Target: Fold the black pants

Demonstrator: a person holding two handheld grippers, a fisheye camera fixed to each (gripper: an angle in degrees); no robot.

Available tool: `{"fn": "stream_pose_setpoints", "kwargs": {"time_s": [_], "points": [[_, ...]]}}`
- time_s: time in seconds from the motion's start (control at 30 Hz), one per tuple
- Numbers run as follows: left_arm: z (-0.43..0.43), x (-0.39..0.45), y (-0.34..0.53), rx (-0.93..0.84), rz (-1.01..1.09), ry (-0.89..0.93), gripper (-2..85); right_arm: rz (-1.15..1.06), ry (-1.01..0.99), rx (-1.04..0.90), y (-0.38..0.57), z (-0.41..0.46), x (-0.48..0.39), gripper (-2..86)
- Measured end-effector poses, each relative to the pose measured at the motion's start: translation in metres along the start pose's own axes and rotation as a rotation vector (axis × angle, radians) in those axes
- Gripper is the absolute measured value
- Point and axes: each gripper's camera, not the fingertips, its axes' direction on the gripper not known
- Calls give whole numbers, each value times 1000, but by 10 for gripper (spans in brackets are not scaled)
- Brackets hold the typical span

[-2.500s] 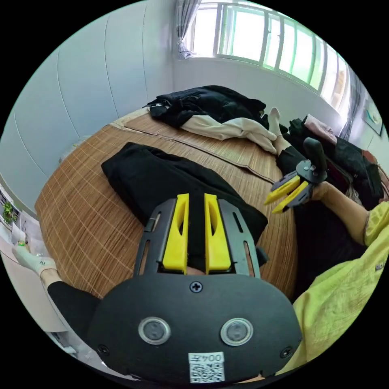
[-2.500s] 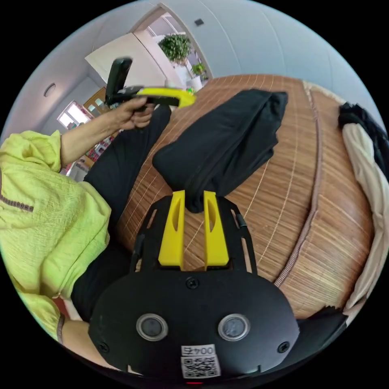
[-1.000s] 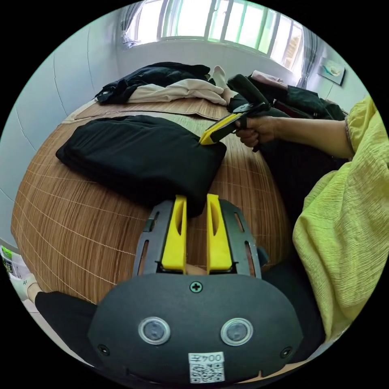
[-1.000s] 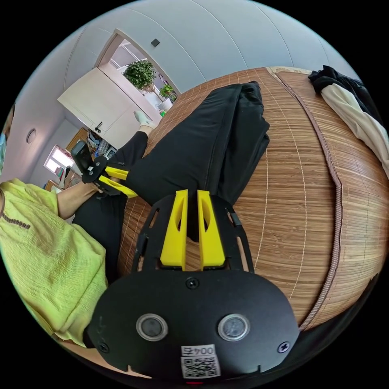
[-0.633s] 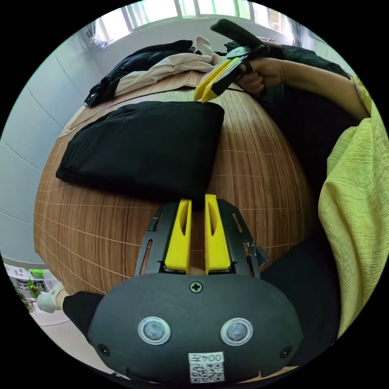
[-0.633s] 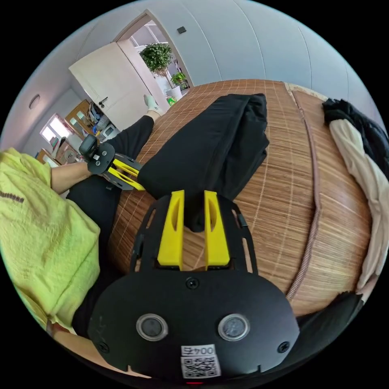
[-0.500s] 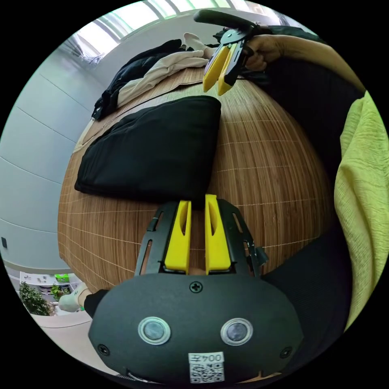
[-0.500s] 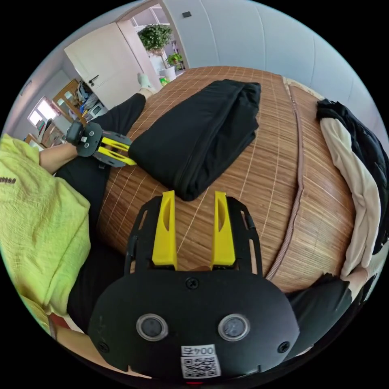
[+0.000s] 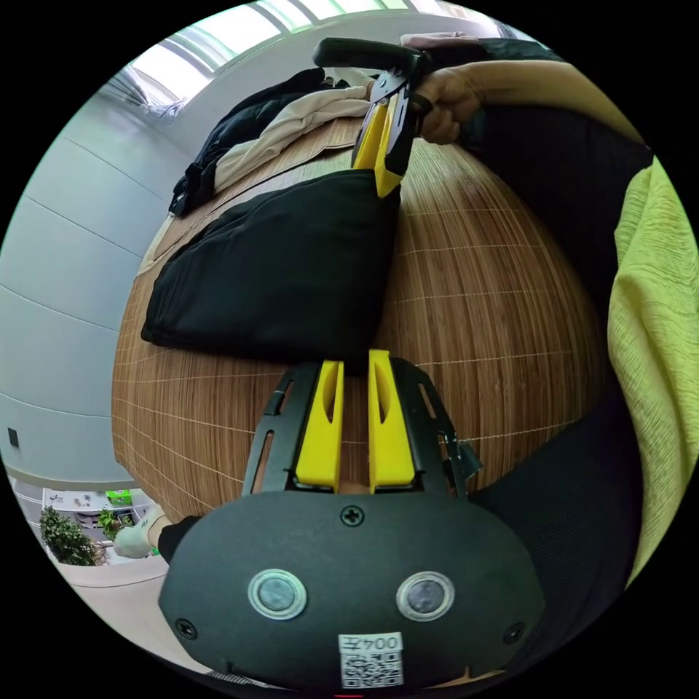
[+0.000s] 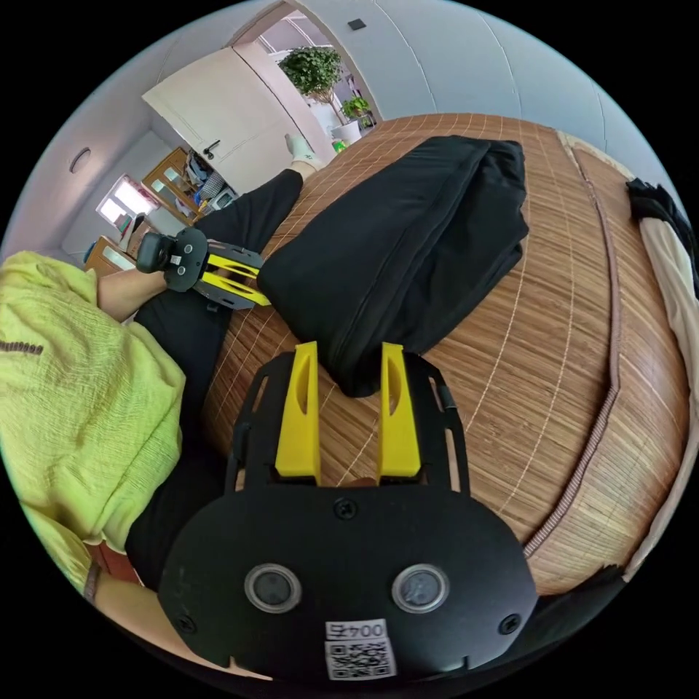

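Observation:
The black pants (image 9: 277, 255) lie folded into a thick rectangle on a bamboo mat (image 9: 480, 291). My left gripper (image 9: 354, 362) is shut on the near corner of the bundle, with black cloth pinched at its yellow tips. In the right gripper view the same pants (image 10: 408, 240) stretch away from me. There my right gripper (image 10: 348, 353) stands open, its jaws wide apart on either side of another corner. The left gripper (image 10: 262, 295) touches the pants' corner at the left. From the left gripper view, the right gripper (image 9: 380, 182) points down onto the far corner.
A pile of black and cream clothes (image 9: 269, 135) lies at the far end of the mat (image 10: 568, 364). The person's yellow-green sleeve (image 10: 73, 378) and a leg in black (image 10: 240, 211) border the mat. A white door (image 10: 218, 109) and a plant (image 10: 317, 65) are beyond.
The pants came down flat on the mat. My right gripper let go of its corner, drew back, then came forward with open jaws around that corner. The left gripper kept its hold.

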Motion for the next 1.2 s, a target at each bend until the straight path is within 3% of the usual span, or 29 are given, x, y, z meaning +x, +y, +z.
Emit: {"fn": "stream_pose_setpoints", "kwargs": {"time_s": [0.1,0.43,0.73,0.83,0.93,1.1,1.2], "points": [[-2,8,-1,-10,-1,-1,56,-32,-50,-9,0,-10,-7,74],[-1,43,-12,-34,97,-37,59,-184,253,-150,4,14,-67,59],[-12,74,-28,-110,158,-148,89,9,94,-83,10,-3,-73,125],[-30,77,-28,-179,178,-215,98,86,150,-64,17,-18,-75,125],[-48,70,-18,-224,155,-258,95,147,198,82,30,-47,-83,96],[-76,44,-30,-2,-19,-277,28,18,390,155,15,-48,-130,65],[-43,37,-62,5,-38,-267,11,-77,489,142,-9,-29,-153,54]]}}
